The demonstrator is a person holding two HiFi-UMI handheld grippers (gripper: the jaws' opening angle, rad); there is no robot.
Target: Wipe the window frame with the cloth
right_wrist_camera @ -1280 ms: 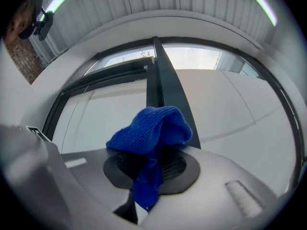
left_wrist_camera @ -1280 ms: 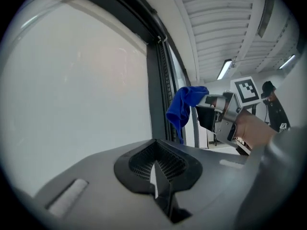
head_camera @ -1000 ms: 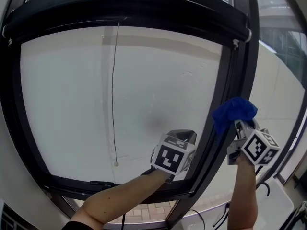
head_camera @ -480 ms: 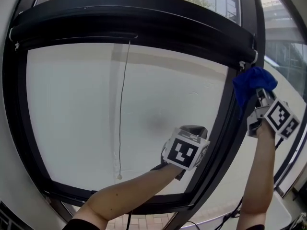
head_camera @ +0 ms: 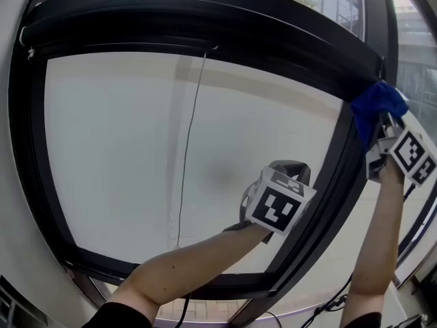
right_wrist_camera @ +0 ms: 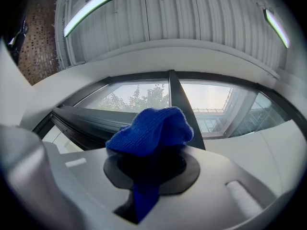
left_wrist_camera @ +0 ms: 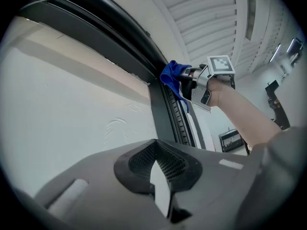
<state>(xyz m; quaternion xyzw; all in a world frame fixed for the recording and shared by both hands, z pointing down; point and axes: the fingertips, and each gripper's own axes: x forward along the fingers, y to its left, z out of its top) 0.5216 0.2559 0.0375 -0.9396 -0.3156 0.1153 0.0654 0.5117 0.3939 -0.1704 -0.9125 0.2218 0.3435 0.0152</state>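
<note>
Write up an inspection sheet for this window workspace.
Surface: dark window frame around a white panel.
Job's things: blue cloth against the frame's upper right corner.
Clutter: nothing seen.
Grippers: left gripper shut and empty, near the panel; right gripper shut on the cloth.
Cables: thin pull cord hanging before the panel; dark cables low right.
Surroundings: trees beyond the glass; slatted ceiling with light strips.
</note>
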